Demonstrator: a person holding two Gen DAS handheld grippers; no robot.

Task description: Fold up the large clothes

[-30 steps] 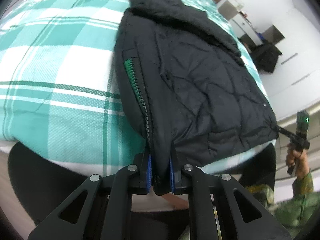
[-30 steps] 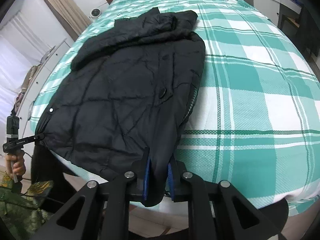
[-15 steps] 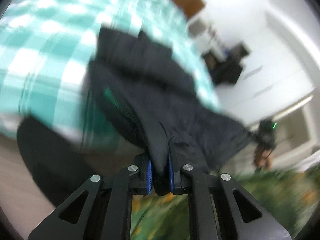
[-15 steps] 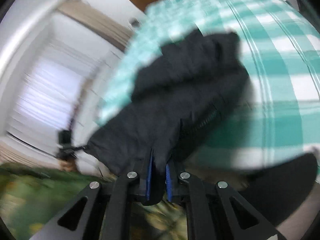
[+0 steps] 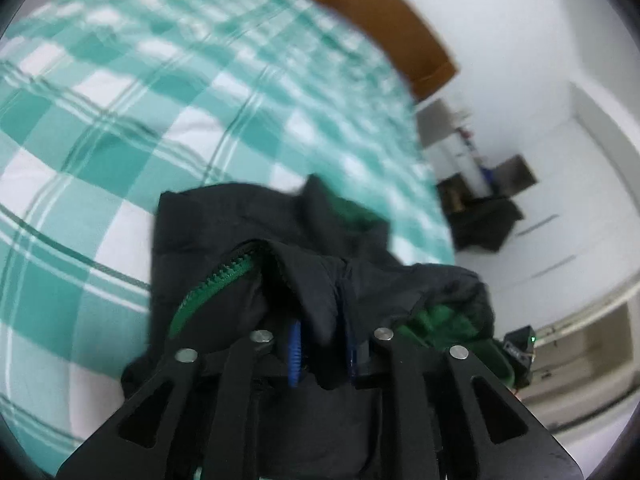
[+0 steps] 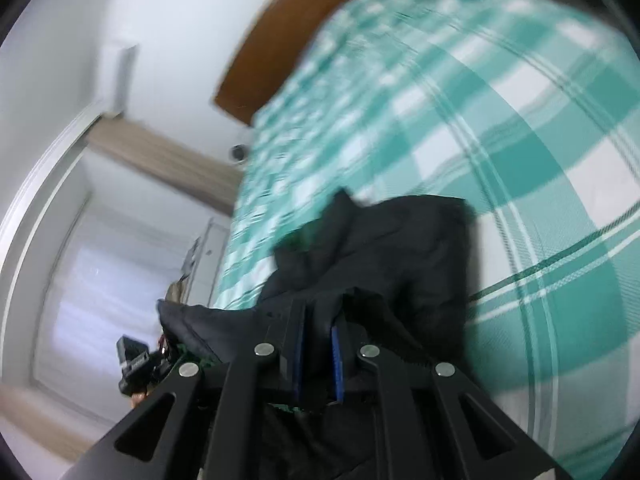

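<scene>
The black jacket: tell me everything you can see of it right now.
The black jacket looks like smooth, quilted, padded fabric with a green zipper and green lining. It is bunched and doubled over on the teal-and-white checked bedspread, its near edge lifted. The left gripper has a fold between its blue pads, its jaws having just been opening; the right gripper is shut on another part of the hem. Blur hides finer detail.

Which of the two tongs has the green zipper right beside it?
The left tongs: green zipper teeth curve beside them. Their jaws have just been opening, jacket between. By the right tongs, no zipper shows.
</scene>
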